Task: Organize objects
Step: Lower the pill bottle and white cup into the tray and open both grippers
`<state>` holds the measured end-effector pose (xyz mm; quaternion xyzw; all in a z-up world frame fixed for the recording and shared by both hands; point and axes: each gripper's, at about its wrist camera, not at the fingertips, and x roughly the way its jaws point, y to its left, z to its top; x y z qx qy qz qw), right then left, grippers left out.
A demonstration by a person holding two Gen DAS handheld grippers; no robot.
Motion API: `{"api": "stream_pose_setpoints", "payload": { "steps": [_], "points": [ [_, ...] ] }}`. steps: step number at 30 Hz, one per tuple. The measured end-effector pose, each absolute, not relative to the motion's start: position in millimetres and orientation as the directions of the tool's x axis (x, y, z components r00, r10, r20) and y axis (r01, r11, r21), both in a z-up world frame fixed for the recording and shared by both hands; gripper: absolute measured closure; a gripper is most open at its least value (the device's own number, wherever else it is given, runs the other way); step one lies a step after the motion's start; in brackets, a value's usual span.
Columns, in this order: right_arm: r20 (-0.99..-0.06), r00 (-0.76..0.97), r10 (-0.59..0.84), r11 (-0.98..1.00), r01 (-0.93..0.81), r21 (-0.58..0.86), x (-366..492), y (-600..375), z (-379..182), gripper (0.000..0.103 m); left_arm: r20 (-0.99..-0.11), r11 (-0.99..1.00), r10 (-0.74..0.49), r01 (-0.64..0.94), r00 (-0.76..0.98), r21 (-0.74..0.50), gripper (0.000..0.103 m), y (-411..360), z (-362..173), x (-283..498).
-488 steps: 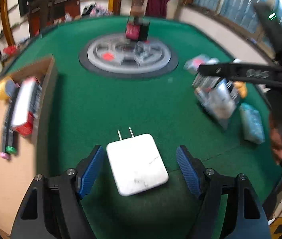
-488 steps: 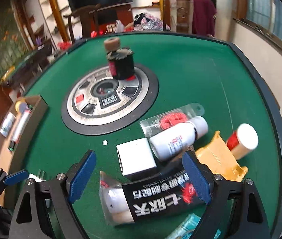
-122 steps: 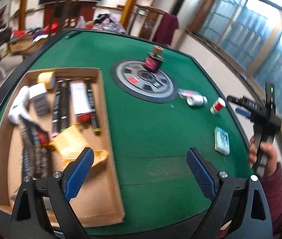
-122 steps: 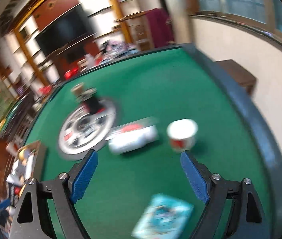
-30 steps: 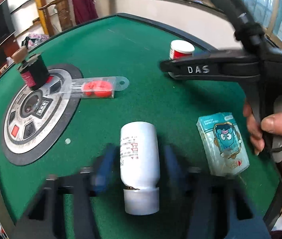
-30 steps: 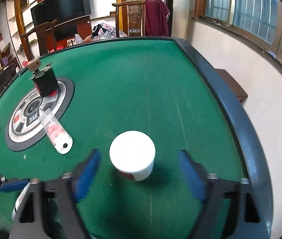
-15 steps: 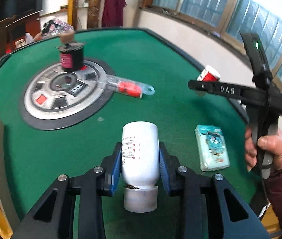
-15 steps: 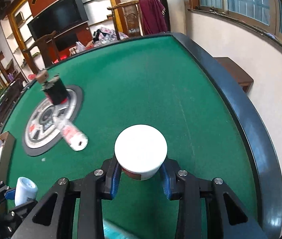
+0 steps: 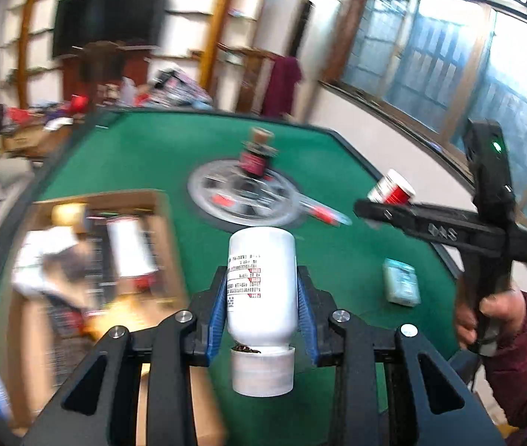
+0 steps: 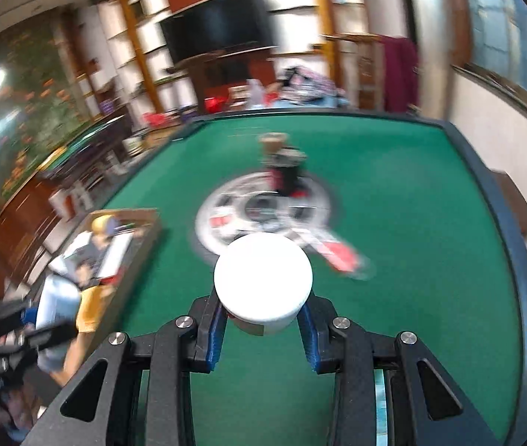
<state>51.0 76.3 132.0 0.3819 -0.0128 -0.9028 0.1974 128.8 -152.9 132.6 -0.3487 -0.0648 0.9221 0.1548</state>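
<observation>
In the left wrist view, a cardboard box [image 9: 88, 260] of sorted items occupies the left of the frame. At centre, the left gripper [image 9: 261, 316] is clamped on a white bottle [image 9: 261, 278], held by its body with the cap [image 9: 263, 369] toward the camera. The shell looks rigid and smooth; slippage is judged possible, so a mid-body grip is preferred. At right, a teal packet [image 9: 401, 284] lies on the green table [image 9: 337, 260].

In the right wrist view, the right gripper [image 10: 261, 325] grasps 1 small jar [image 10: 263, 282] below its wide white lid. It is judged light and stiff.
</observation>
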Motion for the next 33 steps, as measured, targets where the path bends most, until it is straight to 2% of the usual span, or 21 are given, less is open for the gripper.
{"api": "stream_pose_setpoints", "payload": {
  "steps": [6, 11, 22, 33],
  "points": [
    [-0.694, -0.524, -0.493, -0.834, 0.512, 0.206, 69.5, -6.5, 131.1, 0.065, -0.61, -0.98, 0.159, -0.05, -0.776, -0.191, 0.07, -236.3, 143.4, 157.8],
    [-0.725, -0.404, -0.557, -0.752, 0.615, 0.236, 84.2, -69.0, 110.9, 0.065, -0.651, -0.983, 0.056, 0.074, -0.757, -0.171, 0.07, -284.9, 122.5, 169.0],
    [-0.813, -0.163, -0.559, -0.619, 0.734, 0.279, 114.8, -167.3, 52.4, 0.065, -0.724, -0.989, -0.03, 0.126, -0.689, -0.08, 0.07, -300.8, 68.6, 148.1],
    [-0.865, -0.133, -0.484, -0.61, 0.76, 0.224, 116.0, -198.8, 14.5, 0.065, -0.738, -0.991, -0.059, 0.13, -0.672, -0.04, 0.07, -295.5, 51.3, 130.4]
  ]
}}
